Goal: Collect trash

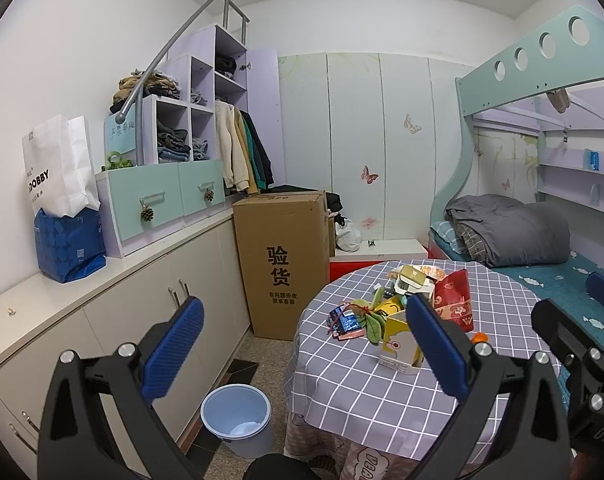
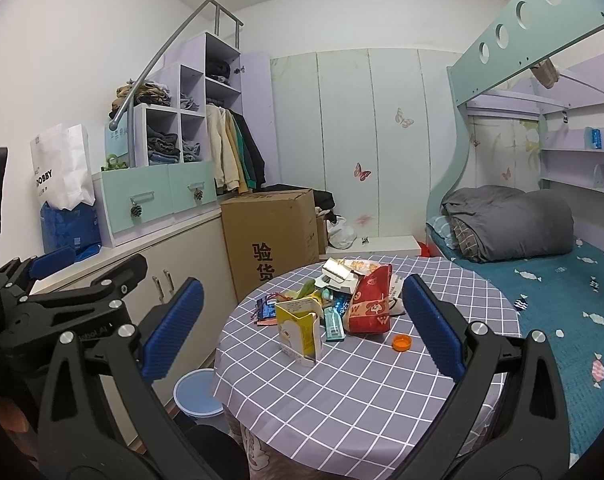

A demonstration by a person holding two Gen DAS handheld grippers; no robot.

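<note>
A pile of trash lies on the round table with a grey checked cloth (image 2: 361,380): a yellow and white carton (image 2: 300,326), a red snack bag (image 2: 369,304), a blue wrapper (image 2: 266,309), a teal tube (image 2: 333,324) and an orange bottle cap (image 2: 402,342). The same carton (image 1: 399,342), red bag (image 1: 453,300) and blue wrapper (image 1: 343,320) show in the left wrist view. A light blue bin (image 1: 238,420) stands on the floor left of the table. My left gripper (image 1: 302,350) is open and holds nothing, short of the table. My right gripper (image 2: 302,330) is open over the table's near side.
A tall cardboard box (image 1: 286,264) stands behind the table beside white low cabinets (image 1: 150,304). A bunk bed (image 2: 561,280) with a grey duvet runs along the right. The bin (image 2: 198,394) sits partly behind the table edge in the right wrist view.
</note>
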